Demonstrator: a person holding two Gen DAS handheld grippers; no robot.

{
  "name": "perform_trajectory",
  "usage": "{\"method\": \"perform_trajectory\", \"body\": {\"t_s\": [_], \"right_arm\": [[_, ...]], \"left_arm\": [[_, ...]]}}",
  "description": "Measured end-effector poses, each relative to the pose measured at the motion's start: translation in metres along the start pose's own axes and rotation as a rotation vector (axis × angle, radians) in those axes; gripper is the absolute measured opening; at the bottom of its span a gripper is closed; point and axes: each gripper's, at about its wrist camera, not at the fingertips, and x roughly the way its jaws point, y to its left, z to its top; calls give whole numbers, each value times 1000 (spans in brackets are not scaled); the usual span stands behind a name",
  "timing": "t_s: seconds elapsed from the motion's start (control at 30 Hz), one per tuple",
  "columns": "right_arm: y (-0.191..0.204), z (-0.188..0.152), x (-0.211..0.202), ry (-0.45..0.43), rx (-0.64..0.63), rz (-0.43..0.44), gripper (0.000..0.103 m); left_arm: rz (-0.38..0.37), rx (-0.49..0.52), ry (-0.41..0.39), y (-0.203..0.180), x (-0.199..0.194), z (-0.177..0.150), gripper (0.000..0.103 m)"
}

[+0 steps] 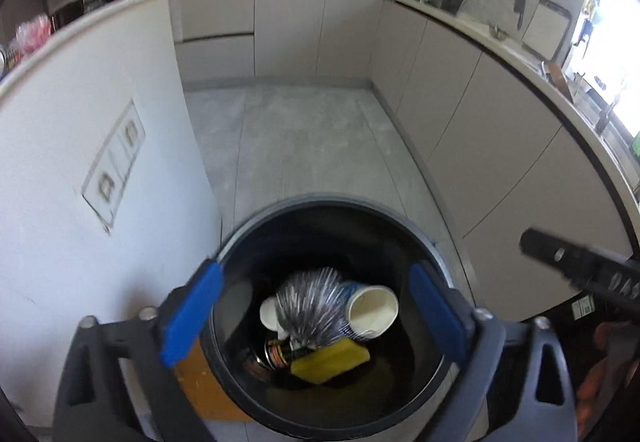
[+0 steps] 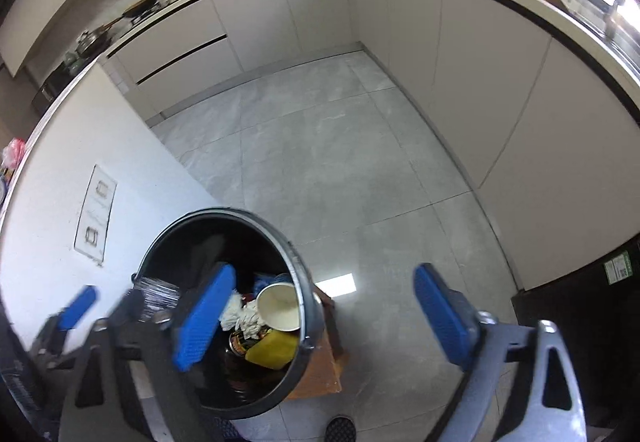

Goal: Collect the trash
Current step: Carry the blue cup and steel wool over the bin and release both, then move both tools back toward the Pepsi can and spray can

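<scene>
A black round bin with a grey rim (image 1: pixel 320 200) stands on the floor. It holds a paper cup (image 1: pixel 372 308), a yellow sponge (image 1: pixel 330 362), a can (image 1: pixel 280 354) and a blurred, shiny ribbed thing (image 1: pixel 312 306). My left gripper (image 1: pixel 316 274) hangs open over the bin with its blue pads wide apart and touching nothing. In the right wrist view the bin rim (image 2: pixel 224 212) sits lower left with the cup (image 2: pixel 280 306) and sponge (image 2: pixel 272 352) inside. My right gripper (image 2: pixel 325 270) is open and empty, one pad over the bin, the other over the floor.
A white wall with sockets (image 1: pixel 116 162) runs close along the bin's left side. The bin rests on a brown wooden board (image 2: pixel 320 362). Grey tiled floor (image 2: pixel 340 162) stretches to beige cabinets (image 1: pixel 460 102). A dark appliance (image 2: pixel 580 302) stands at right. A shoe tip (image 2: pixel 340 428) shows below.
</scene>
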Motion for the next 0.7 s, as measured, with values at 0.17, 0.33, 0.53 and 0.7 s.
{"method": "perform_trajectory", "body": {"t_s": [0.17, 0.33, 0.53, 0.7], "right_arm": [[-4, 8, -10, -2, 38, 25, 99], [12, 17, -31, -37, 22, 62, 99], [40, 30, -53, -76, -6, 108, 99], [74, 41, -71, -108, -49, 153, 99]], "left_arm": [[21, 47, -49, -8, -30, 24, 97], [29, 38, -88, 3, -55, 44, 97], [56, 30, -123, 29, -78, 56, 97], [112, 8, -175, 65, -114, 62, 97]]}}
